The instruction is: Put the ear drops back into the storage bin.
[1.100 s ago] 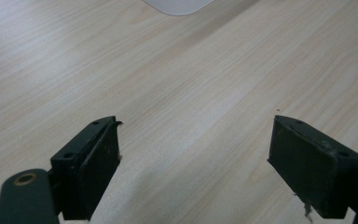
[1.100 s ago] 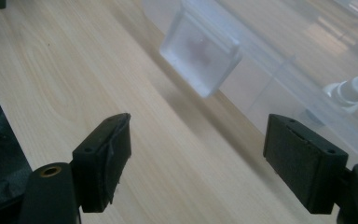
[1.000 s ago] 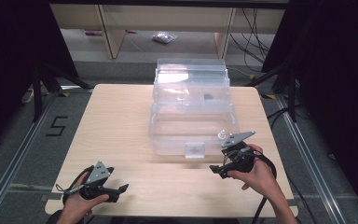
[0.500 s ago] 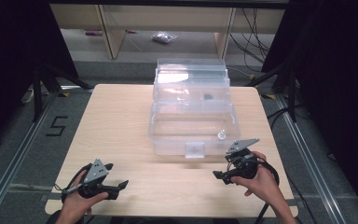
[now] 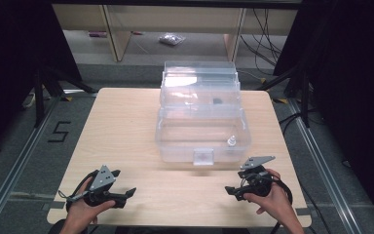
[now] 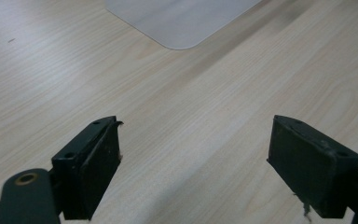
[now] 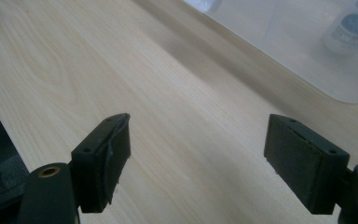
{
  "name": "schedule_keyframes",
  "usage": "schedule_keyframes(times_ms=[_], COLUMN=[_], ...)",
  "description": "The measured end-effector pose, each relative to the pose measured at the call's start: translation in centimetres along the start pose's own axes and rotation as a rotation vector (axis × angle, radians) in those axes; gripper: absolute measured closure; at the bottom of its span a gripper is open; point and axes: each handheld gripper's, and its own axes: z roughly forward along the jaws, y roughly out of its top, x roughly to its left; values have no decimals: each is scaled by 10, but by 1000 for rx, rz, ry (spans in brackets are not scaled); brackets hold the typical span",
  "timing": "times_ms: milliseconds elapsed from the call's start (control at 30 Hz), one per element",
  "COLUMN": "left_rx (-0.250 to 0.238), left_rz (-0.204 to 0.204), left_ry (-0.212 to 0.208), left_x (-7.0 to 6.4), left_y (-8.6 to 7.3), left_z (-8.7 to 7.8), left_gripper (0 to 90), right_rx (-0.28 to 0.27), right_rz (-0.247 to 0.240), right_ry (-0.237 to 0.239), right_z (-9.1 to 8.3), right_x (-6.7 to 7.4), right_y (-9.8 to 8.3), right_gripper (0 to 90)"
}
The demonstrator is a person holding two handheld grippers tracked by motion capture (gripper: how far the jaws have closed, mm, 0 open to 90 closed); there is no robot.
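Clear plastic box (image 5: 202, 127) mid-table, L gripper (image 5: 129, 193) & R gripper (image 5: 230, 191) apart, near edge

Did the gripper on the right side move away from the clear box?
Yes. The right gripper pulled back from the clear box, toward the table's near edge.

Pale wood-grain table (image 5: 126, 126); clear plastic box (image 5: 202, 122); black claws; white bottle (image 7: 352, 25), blue label.
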Motion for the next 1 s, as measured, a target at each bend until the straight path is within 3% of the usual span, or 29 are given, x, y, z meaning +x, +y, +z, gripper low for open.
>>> schedule_keyframes(times_ms=[133, 167, 267, 500, 533, 600, 633, 700, 733, 800, 900, 933, 967, 1000], left_rx=[8, 8, 11, 17, 24, 14, 18, 20, 22, 32, 34, 31, 33, 22], left_rz=[-7, -7, -2, 2, 10, 1, 4, 5, 11, 18, 10, 5, 8, -6], left_ry=[1, 1, 1, 2, 2, 0, -1, -5, -6, 3, -4, -5, -5, -8], left_x=[-1, -1, -1, -1, -1, -2, -2, -2, -2, -2, -2, -3, -2, -3], left_y=[-1, -1, -3, -4, -4, -5, -5, -5, -5, -5, -7, -7, -8, -8], left_z=[1, 1, 2, 2, 1, 2, 2, 2, 2, 1, 2, 2, 2, 3], left_gripper=[158, 157, 157, 156, 156, 156, 156, 156, 156, 155, 155, 155, 155, 155], right_rx=[-8, -32, -20, -24, -33, -33, -17, -48, -28, -44, -43, -40, -35, -53], right_rz=[0, -25, 5, -24, 12, -19, -5, -32, -18, -18, 0, -24, -6, -5], right_ry=[-1, -25, -17, -20, -7, -12, -12, -15, -5, -10, -2, -10, -6, -11], right_z=[1, 3, 2, 3, 3, 4, 1, 4, 3, 4, 3, 3, 2, 4], right_x=[-1, -2, 0, 0, 3, 2, 3, 2, 3, 4, 5, 4, 5, 6], right_y=[-6, -7, -10, -14, -15, -17, -17, -19, -20, -23, -26, -27, -28, -30], right_gripper=[234, 231, 229, 225, 223, 221, 217, 212, 212, 200, 190, 181, 176, 173])
